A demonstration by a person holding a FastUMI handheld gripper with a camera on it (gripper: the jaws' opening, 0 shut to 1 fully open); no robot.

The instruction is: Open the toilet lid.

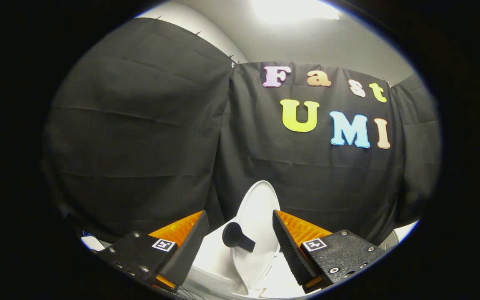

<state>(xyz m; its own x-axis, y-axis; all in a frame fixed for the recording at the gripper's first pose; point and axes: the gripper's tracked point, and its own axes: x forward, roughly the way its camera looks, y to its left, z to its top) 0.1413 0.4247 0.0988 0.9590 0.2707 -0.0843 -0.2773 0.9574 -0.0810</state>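
1. Standing apart at the bottom of the frame, the two fingers of the gripper are spread wide, with nothing pinched between them and neither pad touching anything.
2. Each finger has a black ribbed inner face and an orange outer side; the left one sits at lower left of centre, the right one at lower right of centre.
3. A small square black-and-white marker is fixed on the black mount of the left finger, and a matching marker on the right mount; both are coded patterns, not readable text.
4. The toilet lid, white and oval, is raised to near upright and seen partly edge-on, in the gap between the fingers and just beyond them, at lower centre of the frame.
5. A black knob projects from the lid's face toward the left finger, without touching it.
6. The white toilet body lies below the lid, between and under the fingertips.
7. The black cloth wall fills the middle of the frame behind the lid.
8. A grey ceiling with a bright lamp occupies the top centre.
9. No brand or legible label shows on the toilet or gripper.
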